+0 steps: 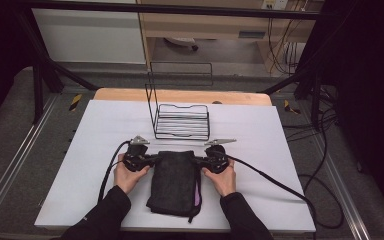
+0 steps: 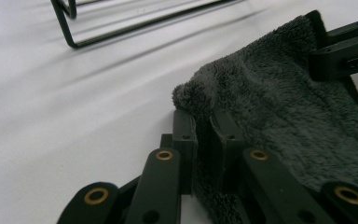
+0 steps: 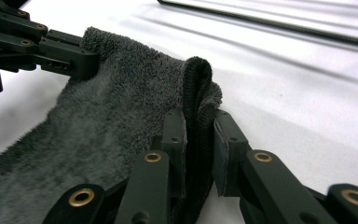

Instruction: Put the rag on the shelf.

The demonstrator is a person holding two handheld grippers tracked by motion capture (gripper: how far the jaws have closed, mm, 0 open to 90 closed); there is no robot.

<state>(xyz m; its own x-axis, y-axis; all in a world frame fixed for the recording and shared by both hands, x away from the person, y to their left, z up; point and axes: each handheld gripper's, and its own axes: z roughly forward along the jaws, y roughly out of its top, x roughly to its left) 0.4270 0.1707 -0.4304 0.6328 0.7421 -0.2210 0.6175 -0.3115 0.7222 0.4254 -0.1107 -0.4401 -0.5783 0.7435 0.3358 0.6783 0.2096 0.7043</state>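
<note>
A: Where is the towel (image 1: 172, 181)?

B: On the surface, just in front of the rack (image 1: 181, 121). The left gripper (image 2: 204, 140) has its fingers clamped on the far left corner, and the right gripper (image 3: 200, 135) has its fingers clamped on the far right corner, over the hem.

A: How should it be handled?

B: I'd lift both corners together, level, keeping the edge taut so neither slips.

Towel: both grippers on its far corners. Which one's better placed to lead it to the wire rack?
Right, marginally. Both grippers are shut on the towel; the wire rack sits slightly nearer the right gripper than the left gripper.
</note>
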